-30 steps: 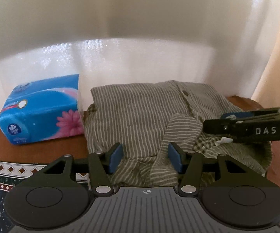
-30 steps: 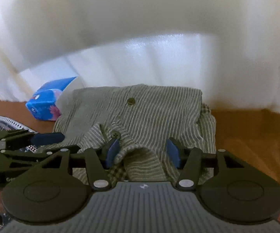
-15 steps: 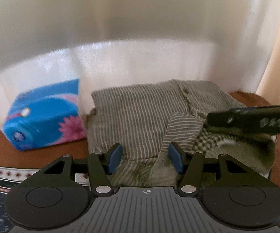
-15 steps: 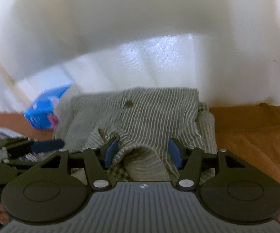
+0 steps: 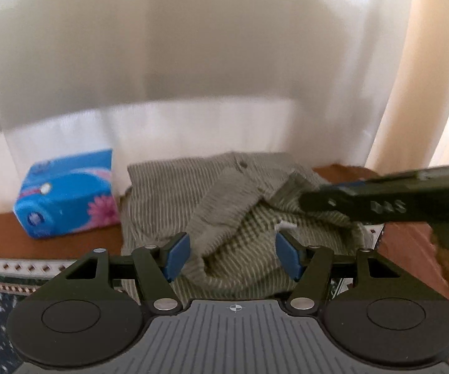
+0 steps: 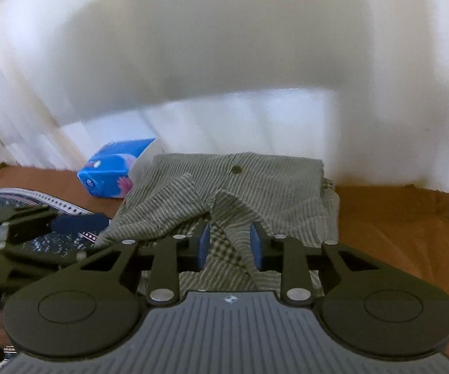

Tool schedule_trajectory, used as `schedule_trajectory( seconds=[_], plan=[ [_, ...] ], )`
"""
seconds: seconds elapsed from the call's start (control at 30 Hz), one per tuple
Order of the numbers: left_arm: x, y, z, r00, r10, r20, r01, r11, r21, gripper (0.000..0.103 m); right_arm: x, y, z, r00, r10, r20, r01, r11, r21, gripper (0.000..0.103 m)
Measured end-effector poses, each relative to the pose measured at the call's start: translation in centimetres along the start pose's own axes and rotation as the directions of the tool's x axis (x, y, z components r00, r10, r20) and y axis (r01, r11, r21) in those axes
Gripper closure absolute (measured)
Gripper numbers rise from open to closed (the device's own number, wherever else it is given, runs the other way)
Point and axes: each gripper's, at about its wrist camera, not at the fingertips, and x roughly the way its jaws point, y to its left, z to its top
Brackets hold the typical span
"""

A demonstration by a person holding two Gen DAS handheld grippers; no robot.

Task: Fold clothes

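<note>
A grey-green striped button shirt (image 5: 174,193) lies partly folded on the brown surface against the white curtain; it also shows in the right wrist view (image 6: 268,180). My left gripper (image 5: 232,255) is open, its blue pads either side of a rumpled fold at the shirt's near edge. My right gripper (image 6: 229,244) has closed on a raised strip of the striped shirt and holds it up. The right gripper's body shows in the left wrist view (image 5: 380,202), over the shirt's right side.
A blue tissue pack (image 5: 68,193) stands left of the shirt, also in the right wrist view (image 6: 115,168). A patterned dark mat (image 5: 12,280) lies at the near left. The white curtain (image 5: 224,78) hangs right behind. Brown surface (image 6: 395,227) extends right.
My right gripper has closed from open onto a fold of the shirt and lifted it. Both grippers have drawn back and up a little; the left stays open.
</note>
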Motion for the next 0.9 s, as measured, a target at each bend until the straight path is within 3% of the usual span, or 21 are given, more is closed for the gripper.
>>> schedule_trajectory(
  seconds=[0.13,0.33,0.43,0.53,0.67,0.83,0.9],
  plan=[
    [1.8,0.8,0.3,1.000,0.012,-0.020,-0.013,0.999,-0.029,0.028,2.8,0.0,1.3,1.000,-0.005,-0.009,0.006,0.999,0.049,0.074],
    [4.6,2.4,-0.2,0.997,0.012,-0.075,-0.018,0.997,-0.076,0.030,6.7,-3.5,1.0,0.998,0.003,-0.057,0.014,0.954,0.299,0.075],
    [3.6,2.8,0.1,0.997,-0.004,-0.071,-0.003,0.994,-0.109,0.028,5.7,-3.4,1.3,0.999,0.015,-0.042,-0.002,0.957,0.289,0.074],
    [2.0,3.1,0.9,0.996,0.005,-0.084,-0.017,0.990,-0.141,0.028,2.9,-2.3,1.7,1.000,0.018,-0.005,-0.017,0.974,0.227,0.065],
    [-0.9,2.6,1.7,0.994,0.009,-0.107,-0.028,0.985,-0.172,0.028,-1.5,-0.1,1.3,0.999,0.048,0.025,-0.051,0.984,0.171,0.063],
    [-6.2,0.8,2.2,0.997,0.030,-0.074,-0.042,0.985,-0.170,0.022,-7.2,2.7,-0.1,0.996,0.073,0.051,-0.080,0.985,0.155,0.062],
    [-8.2,0.2,2.4,0.998,0.043,-0.047,-0.050,0.986,-0.157,0.016,-9.3,3.2,-0.3,0.994,0.080,0.071,-0.091,0.982,0.163,0.048]
  ],
)
